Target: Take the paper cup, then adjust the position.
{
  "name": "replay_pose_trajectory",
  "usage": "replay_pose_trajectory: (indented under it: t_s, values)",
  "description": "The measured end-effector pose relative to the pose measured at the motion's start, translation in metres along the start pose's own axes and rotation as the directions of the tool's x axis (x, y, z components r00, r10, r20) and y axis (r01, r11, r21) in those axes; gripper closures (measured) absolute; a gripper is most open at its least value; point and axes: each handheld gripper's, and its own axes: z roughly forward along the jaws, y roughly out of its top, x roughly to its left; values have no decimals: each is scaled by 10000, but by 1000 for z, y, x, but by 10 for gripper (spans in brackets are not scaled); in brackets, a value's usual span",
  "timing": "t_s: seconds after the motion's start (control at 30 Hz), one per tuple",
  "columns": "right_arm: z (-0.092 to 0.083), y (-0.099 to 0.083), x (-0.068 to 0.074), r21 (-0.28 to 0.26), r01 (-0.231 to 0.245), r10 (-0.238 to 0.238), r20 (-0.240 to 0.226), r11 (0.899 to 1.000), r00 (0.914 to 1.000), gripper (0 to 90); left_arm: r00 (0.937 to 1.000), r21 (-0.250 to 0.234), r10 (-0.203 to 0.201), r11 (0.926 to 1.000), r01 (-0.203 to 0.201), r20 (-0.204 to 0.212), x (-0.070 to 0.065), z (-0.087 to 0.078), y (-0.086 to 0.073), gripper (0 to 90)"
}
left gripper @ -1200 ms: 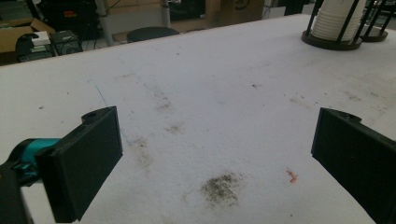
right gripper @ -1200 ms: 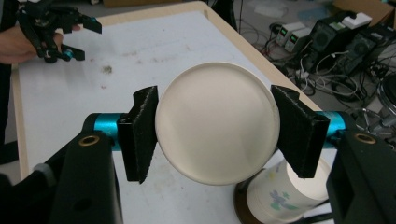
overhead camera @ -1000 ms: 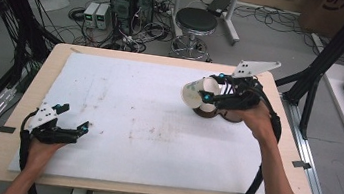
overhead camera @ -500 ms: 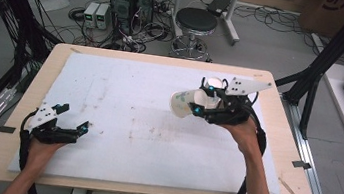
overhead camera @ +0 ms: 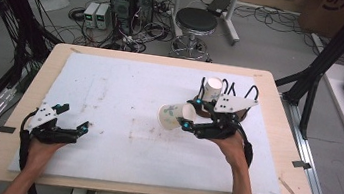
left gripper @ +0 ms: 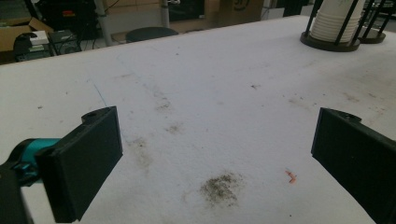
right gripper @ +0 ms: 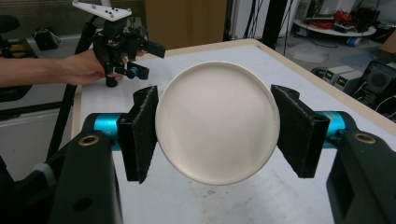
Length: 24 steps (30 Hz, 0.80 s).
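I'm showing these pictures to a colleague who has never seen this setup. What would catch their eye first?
Most striking is the white paper cup clamped on its side between the right gripper pads, right of the table's middle, its base turned to that gripper's camera. Just behind stands a stack of cups in a black wire holder. The left gripper rests open at the near left over the stained white board.

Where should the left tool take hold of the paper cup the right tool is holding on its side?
Grip the paper cup near its open rim, coming from the left tool's side. The cup lies level, mouth toward that side, and the right tool clamps its base end.
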Motion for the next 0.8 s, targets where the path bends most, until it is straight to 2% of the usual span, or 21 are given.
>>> replay_pose_trajectory:
  t_s: [0.4, 0.53, 0.8]
  values:
    - [3, -13, 1, -192, -98, 94, -213, 9998, 9997, 368, 10000, 7, 71, 10000, -71, -23, 0, 0, 0, 18]
    - [3, -16, 1, -460, -92, 80, -258, 9989, 9996, 368, 10000, -40, 4, 10000, -5, -38, 0, 0, 0, 19]
    - [3, -17, -1, -532, -78, 63, -274, 9986, 9996, 368, 10000, 6, -33, 10000, 33, -35, 1, 0, 0, 18]
